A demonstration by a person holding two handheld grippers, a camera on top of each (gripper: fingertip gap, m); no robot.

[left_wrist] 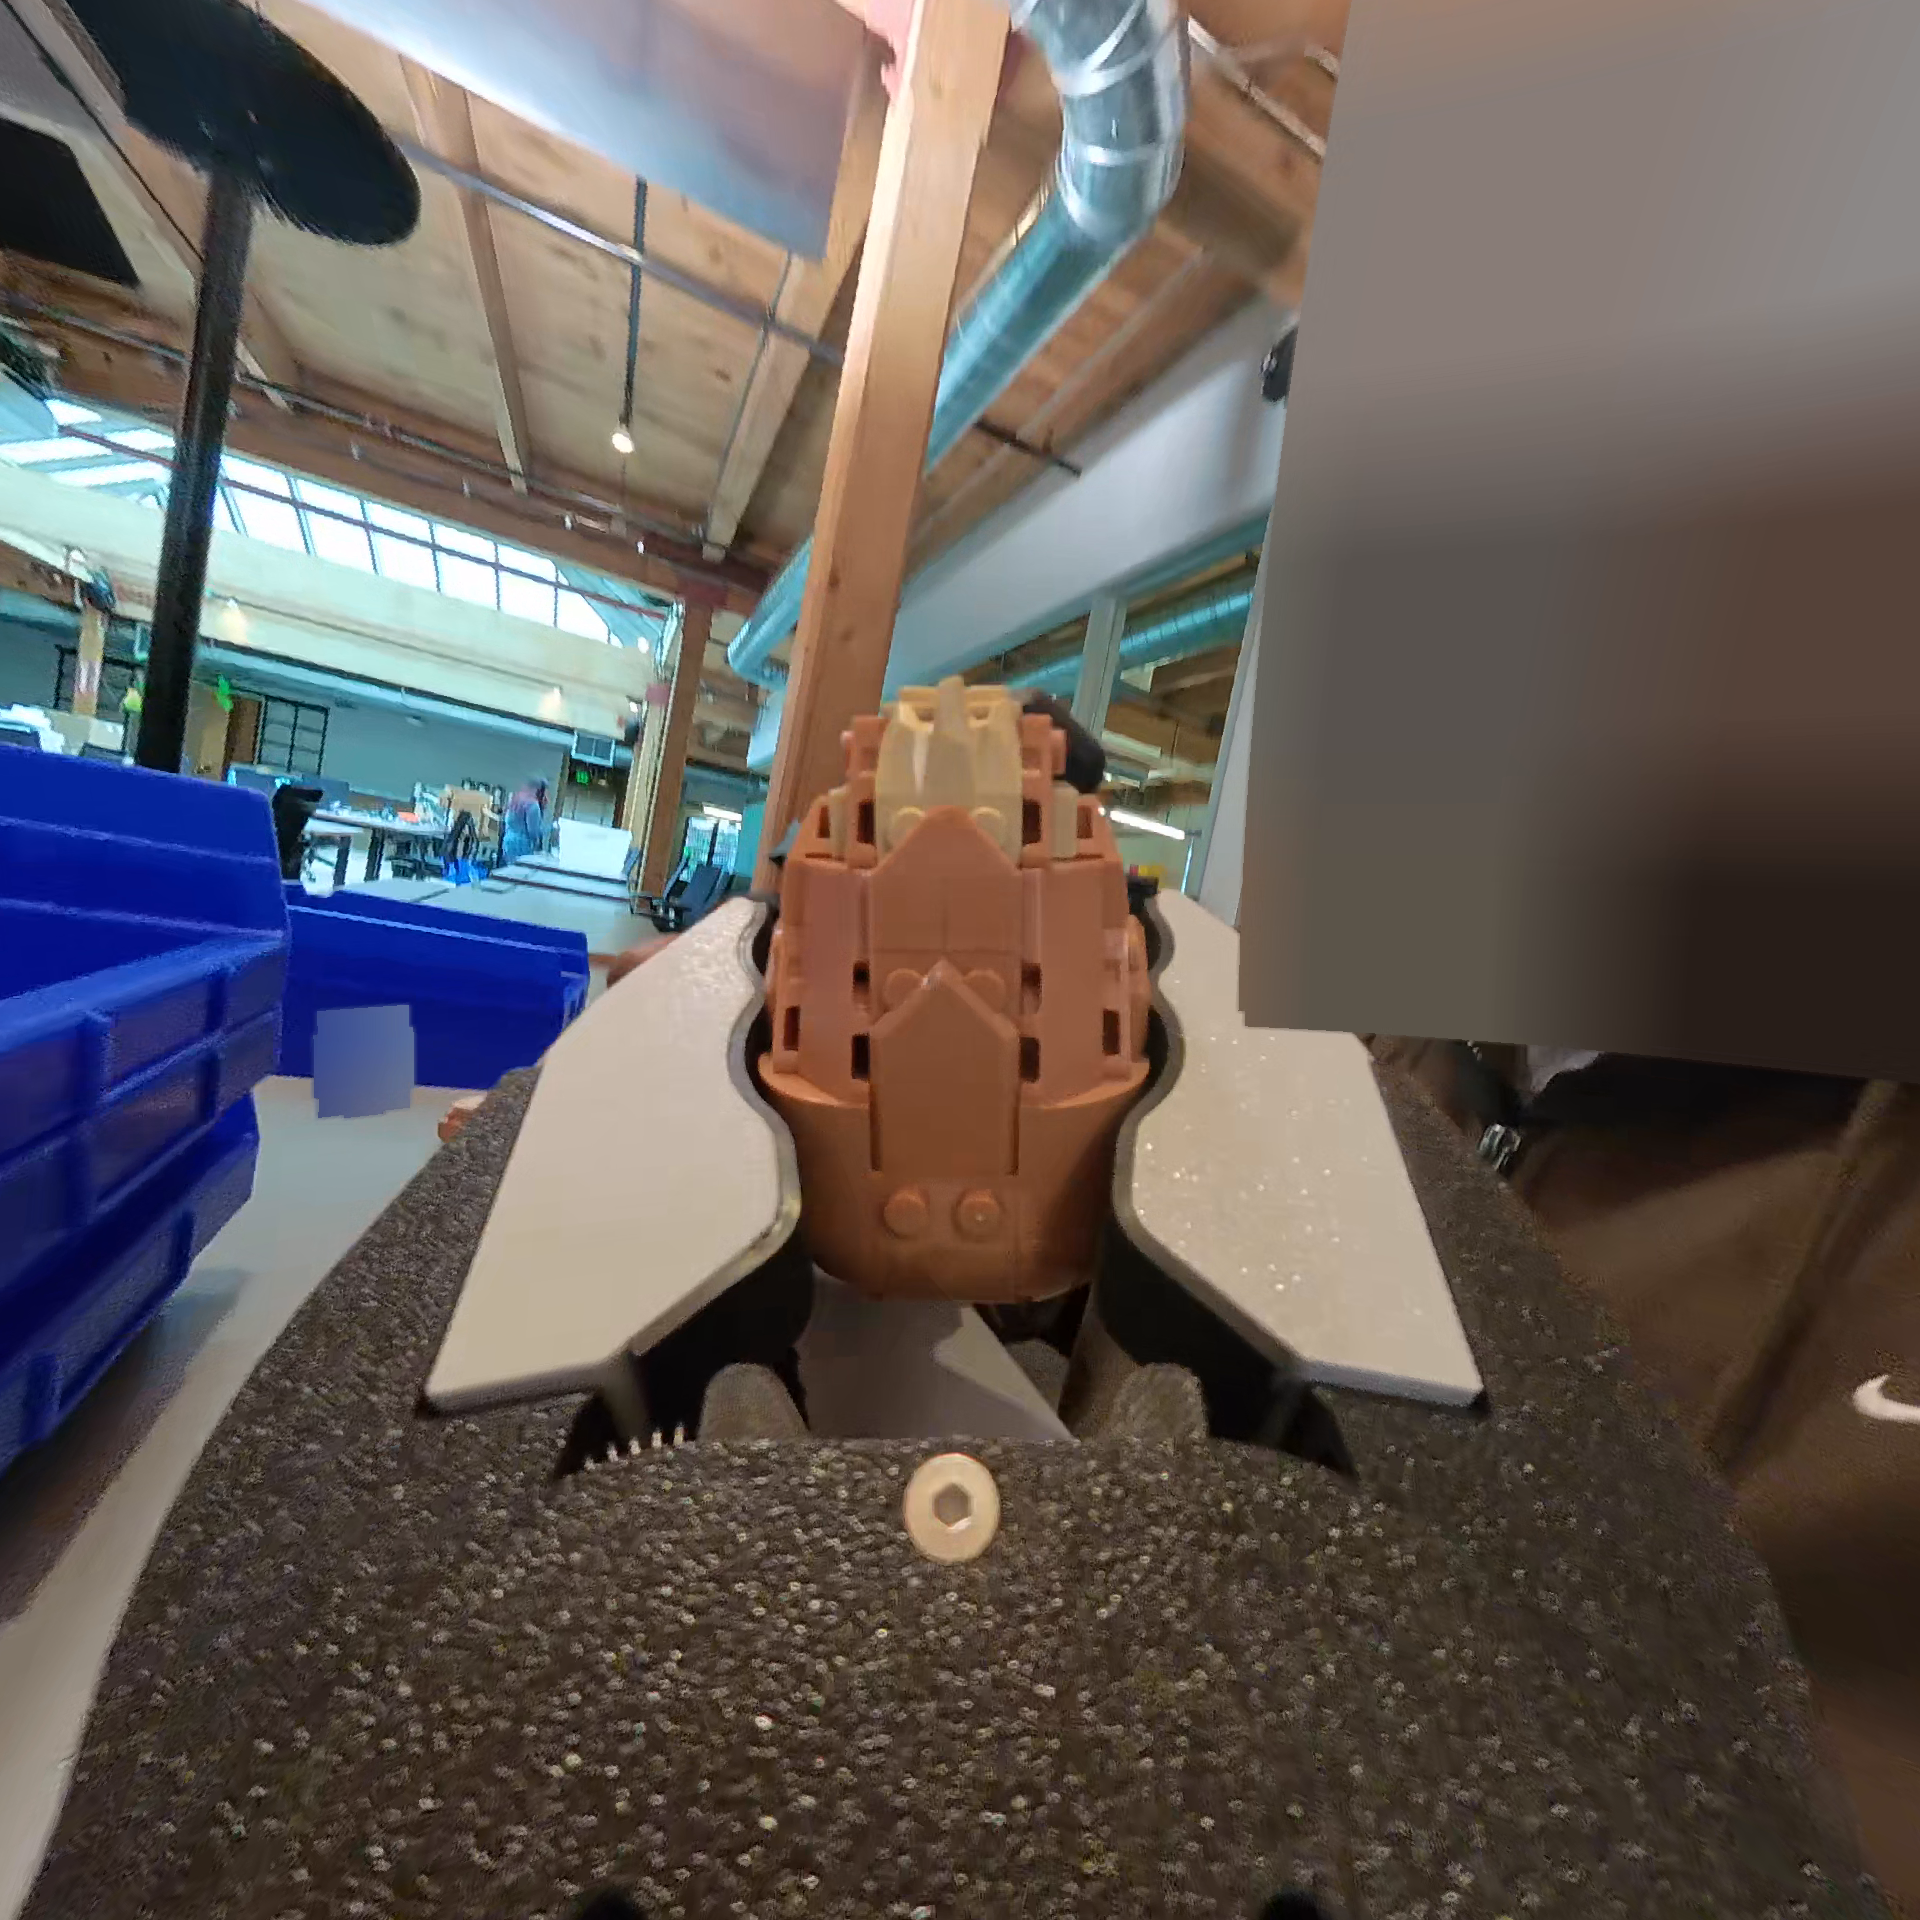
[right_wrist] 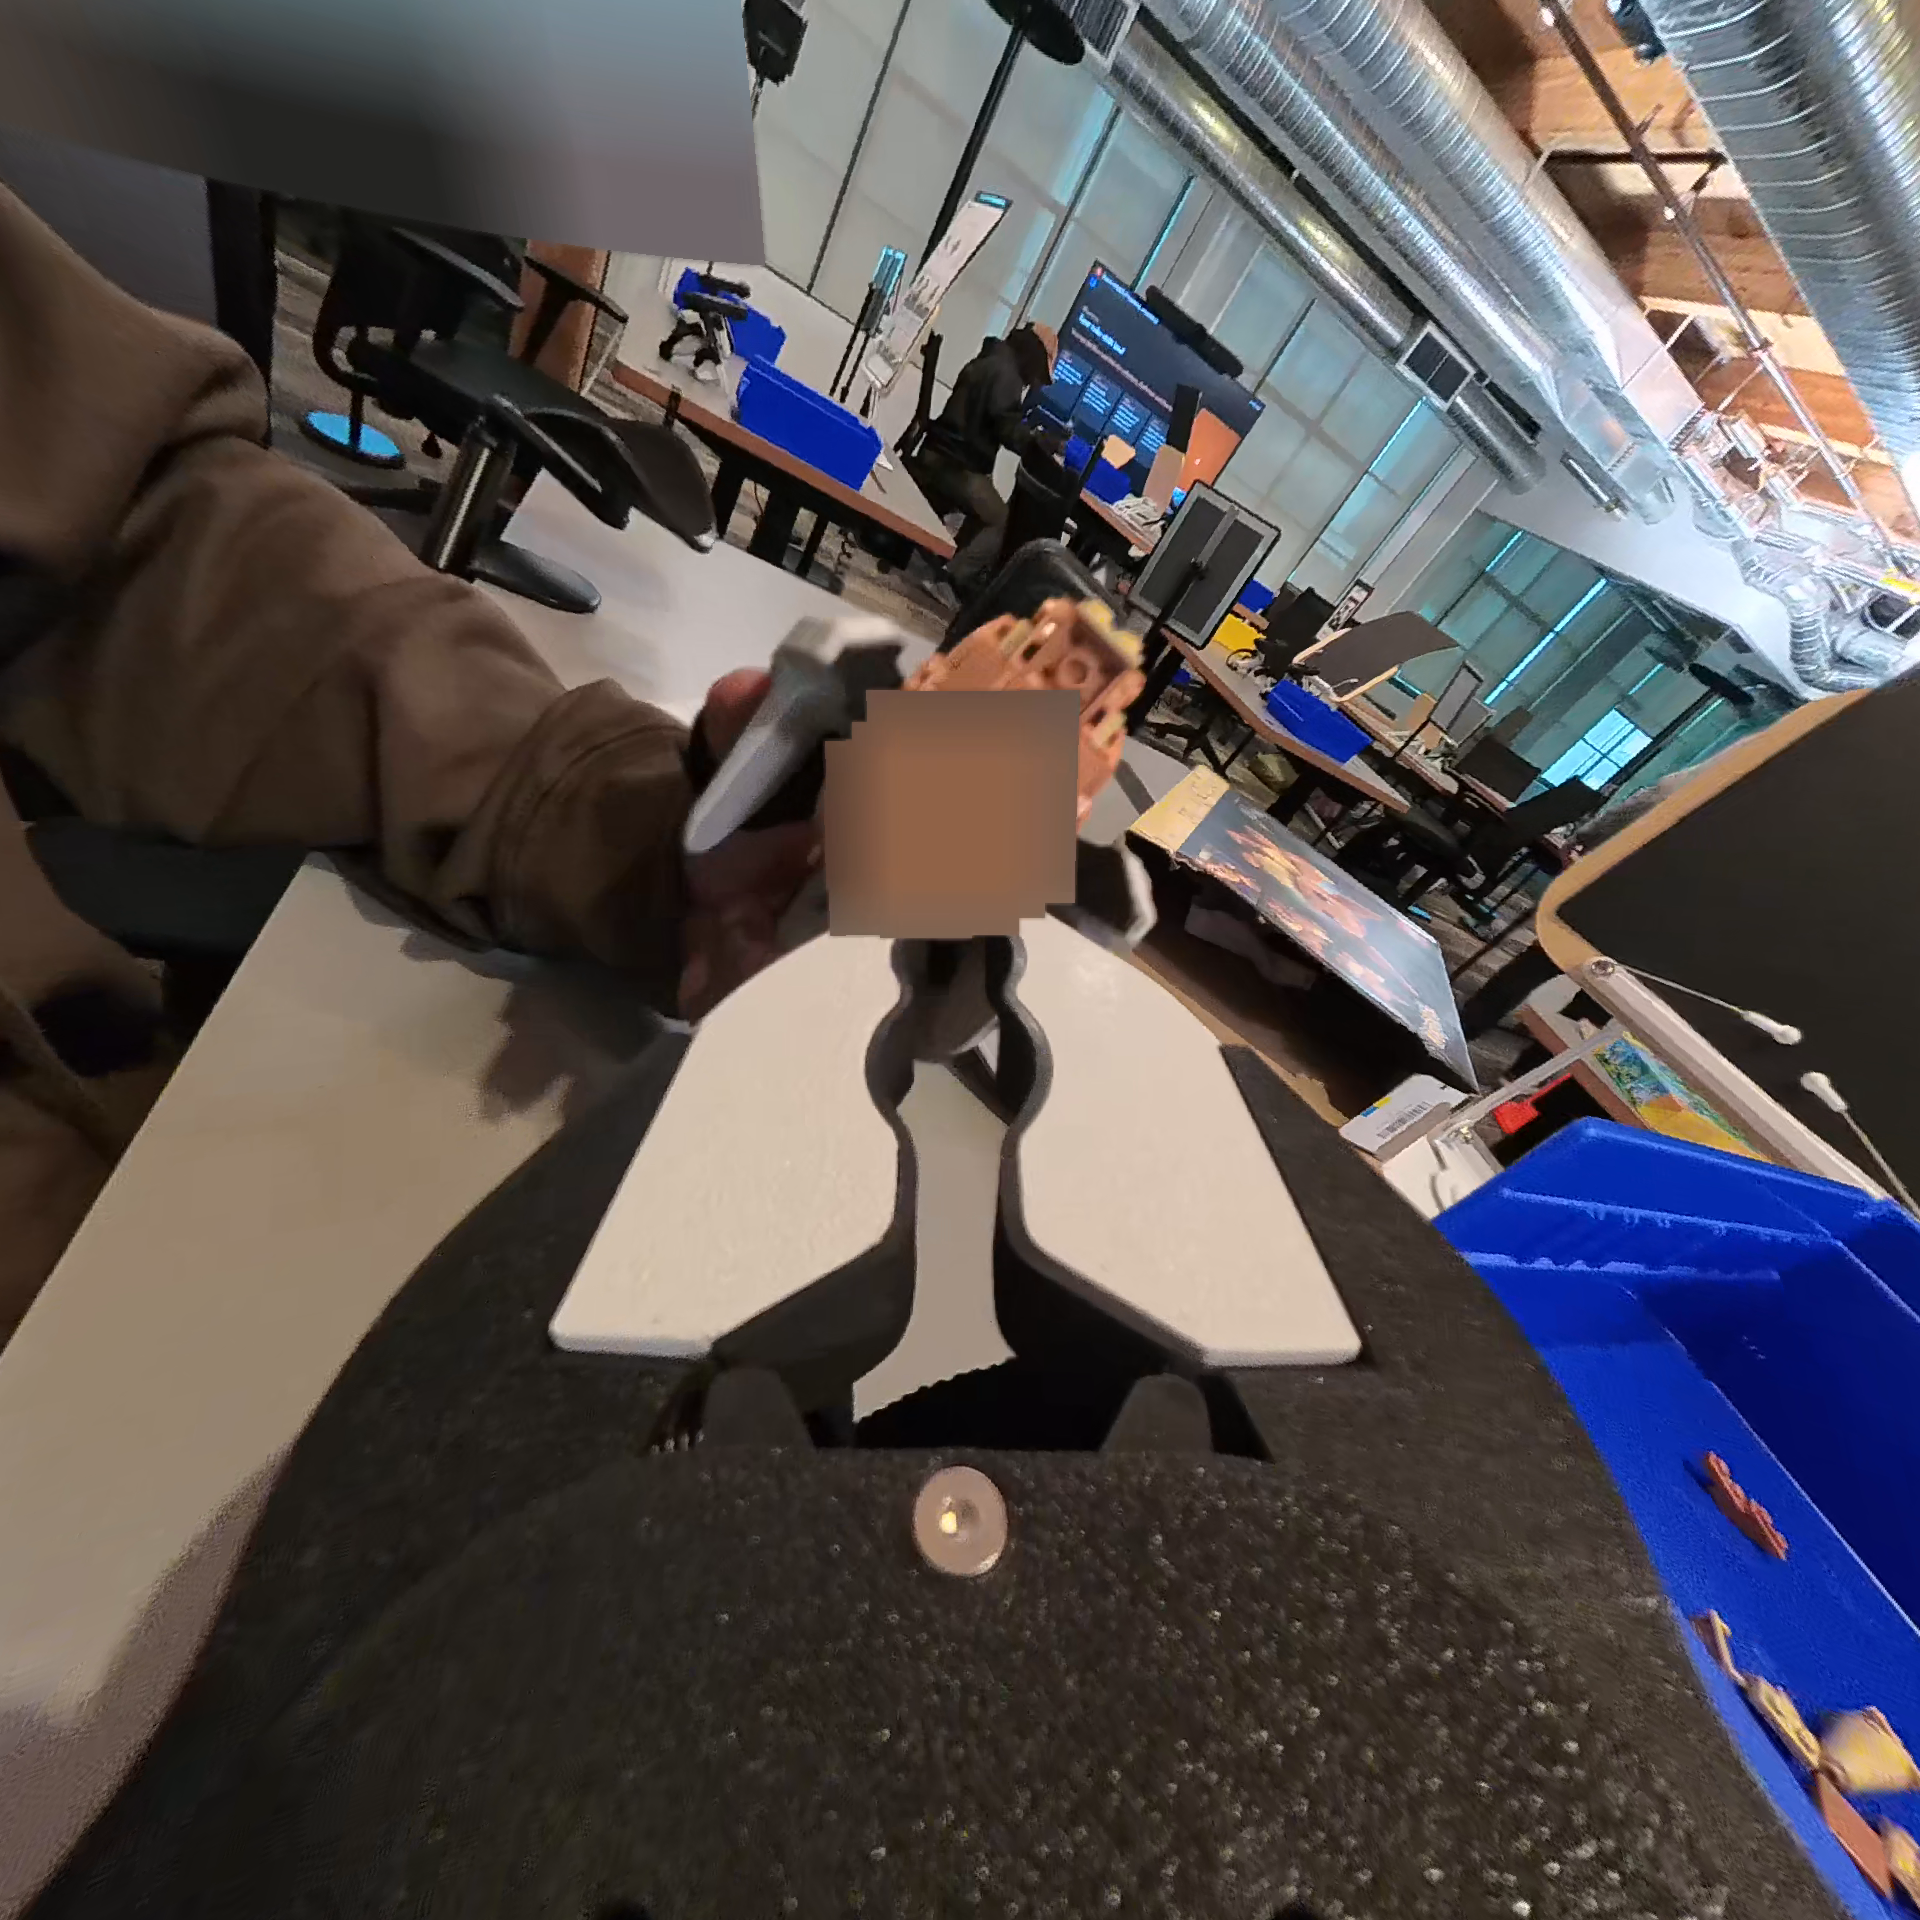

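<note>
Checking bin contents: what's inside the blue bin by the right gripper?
The blue bin holds a few loose brown and tan pieces along its wall. The right gripper body covers the rest.

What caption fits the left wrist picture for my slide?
Left gripper clamps a brown and tan block model, blue bins stacked beside it.

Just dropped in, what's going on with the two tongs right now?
The left tongs are shut on a brown block model with a tan top, held up in the air. The right tongs point at that model; whether they pinch anything I cannot tell. Blue bins stand on the white table.
</note>
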